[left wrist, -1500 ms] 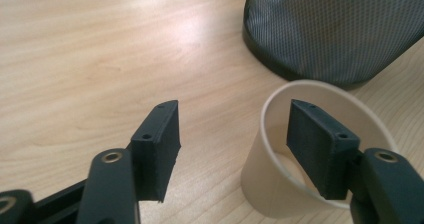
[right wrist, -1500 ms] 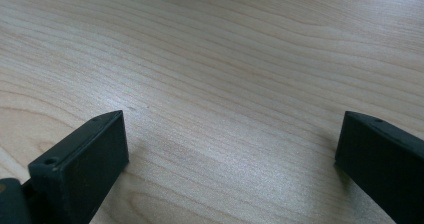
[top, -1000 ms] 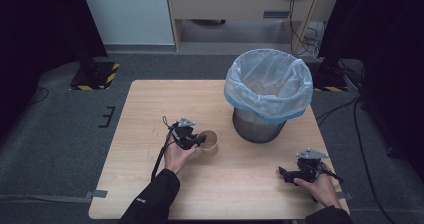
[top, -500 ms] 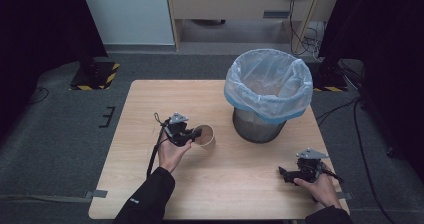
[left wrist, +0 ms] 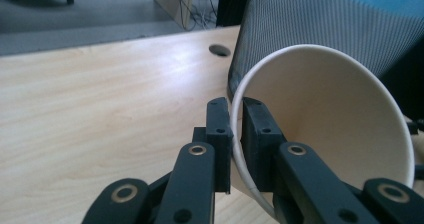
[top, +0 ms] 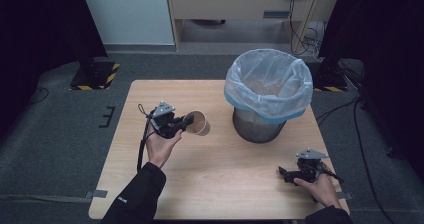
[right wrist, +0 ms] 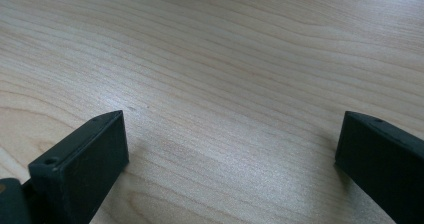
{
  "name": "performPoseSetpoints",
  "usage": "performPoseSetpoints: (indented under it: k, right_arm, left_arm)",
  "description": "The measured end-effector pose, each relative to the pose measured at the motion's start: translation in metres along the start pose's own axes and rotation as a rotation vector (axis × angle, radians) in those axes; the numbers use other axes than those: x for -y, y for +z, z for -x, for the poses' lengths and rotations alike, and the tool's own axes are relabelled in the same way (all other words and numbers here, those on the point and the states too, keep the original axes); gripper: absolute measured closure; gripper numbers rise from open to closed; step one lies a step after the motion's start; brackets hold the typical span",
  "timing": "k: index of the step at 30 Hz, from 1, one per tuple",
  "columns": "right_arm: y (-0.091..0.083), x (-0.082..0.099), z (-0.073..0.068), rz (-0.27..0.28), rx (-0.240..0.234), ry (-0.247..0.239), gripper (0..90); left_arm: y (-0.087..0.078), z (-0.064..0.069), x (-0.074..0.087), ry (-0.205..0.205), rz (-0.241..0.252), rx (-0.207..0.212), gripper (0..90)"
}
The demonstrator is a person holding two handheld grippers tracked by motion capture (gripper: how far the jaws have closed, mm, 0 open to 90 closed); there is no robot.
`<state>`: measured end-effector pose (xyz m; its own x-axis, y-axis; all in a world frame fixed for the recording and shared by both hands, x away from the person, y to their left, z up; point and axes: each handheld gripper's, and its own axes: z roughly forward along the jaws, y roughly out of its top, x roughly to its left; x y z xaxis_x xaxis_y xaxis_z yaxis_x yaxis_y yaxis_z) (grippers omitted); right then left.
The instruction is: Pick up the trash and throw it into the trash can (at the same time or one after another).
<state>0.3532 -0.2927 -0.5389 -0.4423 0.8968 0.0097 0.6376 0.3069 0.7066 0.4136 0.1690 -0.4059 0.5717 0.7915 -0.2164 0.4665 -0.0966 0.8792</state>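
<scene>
A brown paper cup [top: 198, 123] hangs above the wooden table [top: 220, 184], tipped so its mouth faces up and toward the camera. My left gripper [top: 186, 124] is shut on the cup's rim; in the left gripper view one jaw sits outside and one inside the rim of the paper cup [left wrist: 325, 114], with the gripper [left wrist: 237, 115] pinching the wall. A mesh bin [top: 260, 126] lined with a pale blue bag [top: 268, 81] stands to the cup's right. My right gripper [top: 281, 173] rests open on the table at the front right, its jaws wide apart over bare wood [right wrist: 230, 124].
The bin's mesh wall [left wrist: 320, 19] rises close behind the cup in the left gripper view. A cable hole [left wrist: 219, 49] is in the tabletop. Black stands with hazard stripes [top: 95, 76] and cables [top: 300, 29] lie on the floor beyond the table.
My left gripper has lifted the cup and carried it a little up and away from the person, tilting it. The right gripper has stayed still.
</scene>
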Motion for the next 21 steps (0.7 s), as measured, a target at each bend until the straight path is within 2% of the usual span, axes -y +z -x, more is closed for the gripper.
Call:
performPoseSetpoints:
  k: [8,16,21]
  right_arm:
    - [0.0,0.0,0.001,0.001,0.0,-0.008,0.7]
    - [0.0,0.0,0.0,-0.001,0.0,-0.001,0.7]
    - [0.0,0.0,0.0,0.0,0.0,-0.006,0.7]
  left_arm:
    - [-0.015,0.003,-0.021,0.025,0.055,-0.01,82.2]
    - [-0.031,0.009,-0.048,0.044,0.137,-0.011,82.3]
    - [-0.037,0.017,-0.061,0.067,0.157,-0.002,82.2]
